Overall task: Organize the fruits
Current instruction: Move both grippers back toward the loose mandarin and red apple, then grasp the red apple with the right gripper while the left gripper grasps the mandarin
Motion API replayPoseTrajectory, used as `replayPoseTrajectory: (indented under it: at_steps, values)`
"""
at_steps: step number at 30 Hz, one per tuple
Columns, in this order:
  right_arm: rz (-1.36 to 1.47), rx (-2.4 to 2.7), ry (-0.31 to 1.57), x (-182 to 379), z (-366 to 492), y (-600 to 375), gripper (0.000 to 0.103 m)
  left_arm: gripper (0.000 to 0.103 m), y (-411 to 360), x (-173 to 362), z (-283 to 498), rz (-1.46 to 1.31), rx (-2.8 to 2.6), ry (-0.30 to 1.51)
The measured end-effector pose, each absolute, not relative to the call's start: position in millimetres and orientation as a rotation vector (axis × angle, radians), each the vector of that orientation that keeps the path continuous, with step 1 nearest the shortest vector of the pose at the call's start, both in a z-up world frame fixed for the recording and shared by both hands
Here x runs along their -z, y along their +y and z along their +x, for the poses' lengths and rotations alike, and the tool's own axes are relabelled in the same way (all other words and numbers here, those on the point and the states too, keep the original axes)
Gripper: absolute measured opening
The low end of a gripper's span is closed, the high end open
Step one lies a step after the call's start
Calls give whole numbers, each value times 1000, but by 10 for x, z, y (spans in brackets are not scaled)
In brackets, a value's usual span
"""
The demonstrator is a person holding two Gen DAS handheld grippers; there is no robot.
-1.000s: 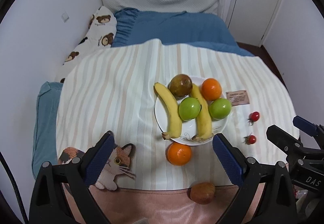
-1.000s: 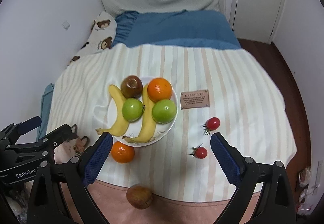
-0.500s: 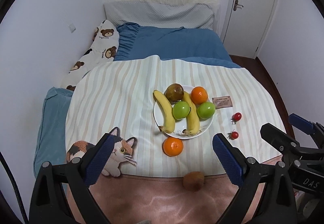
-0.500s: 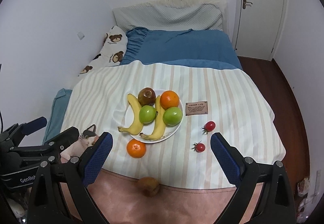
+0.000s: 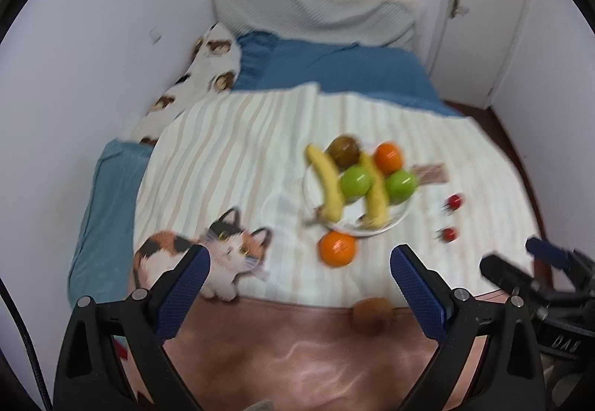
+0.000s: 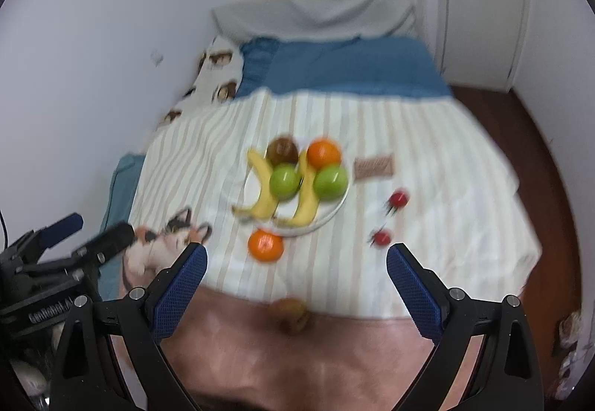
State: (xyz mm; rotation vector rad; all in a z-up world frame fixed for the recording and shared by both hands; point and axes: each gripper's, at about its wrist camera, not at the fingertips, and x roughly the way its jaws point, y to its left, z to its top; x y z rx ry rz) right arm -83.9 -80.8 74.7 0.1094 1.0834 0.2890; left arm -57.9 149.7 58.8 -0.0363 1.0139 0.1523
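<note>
- Your left gripper (image 5: 297, 275) and right gripper (image 6: 295, 271) both hang above the near edge of the bed, each with its blue-padded fingers spread wide and nothing between them.
- The loose orange (image 5: 337, 248) lies straight ahead of the left claw, just beside the near rim of the white plate (image 5: 403, 216); the brown kiwi (image 5: 372, 312) sits nearer still, on the pink blanket (image 5: 297, 355), and reads as the closest pick for either hand.
- Two cherry tomatoes (image 6: 398, 199) (image 6: 381, 237) lie apart from the plate on its right, nearer your right gripper.
- On the plate, two bananas (image 6: 264, 188) (image 6: 308, 195) run lengthwise away from you, stems toward you, with two green apples (image 6: 284, 181) (image 6: 330, 181), an orange (image 6: 323, 153) and a second kiwi (image 6: 283, 151) packed between and behind them.
- The round fruit looks smooth and likely to roll on the soft striped cover (image 5: 230, 165); the kiwi's skin appears matte, though blur hides detail.
</note>
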Motion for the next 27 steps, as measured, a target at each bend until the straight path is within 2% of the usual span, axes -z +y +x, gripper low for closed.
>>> replayPoseTrajectory:
  at_steps: [7, 13, 15, 18, 19, 20, 27]
  values:
    - [191, -338, 1376, 706, -756, -565, 99, 100, 1735, 260, -488, 3, -258, 1188]
    - [204, -322, 1481, 1402, -760, -328, 99, 100, 1846, 747, -344, 40, -279, 1285]
    - [195, -314, 1508, 1564, -760, -250, 97, 100, 1849, 827, -276, 44, -264, 1298]
    - [138, -270, 1529, 1735, -780, -189, 84, 100, 1801, 949, -116, 40, -210, 1319]
    - [124, -255, 1523, 1748, -788, -190, 73, 100, 1758, 1014, -35, 29, -169, 1332]
    - [122, -253, 1514, 1753, -796, -200, 71, 100, 1716, 1057, 35, 24, -142, 1342]
    - [137, -187, 1454, 1566, -864, -465, 71, 99, 1339, 1405, 497, 62, 37, 1392]
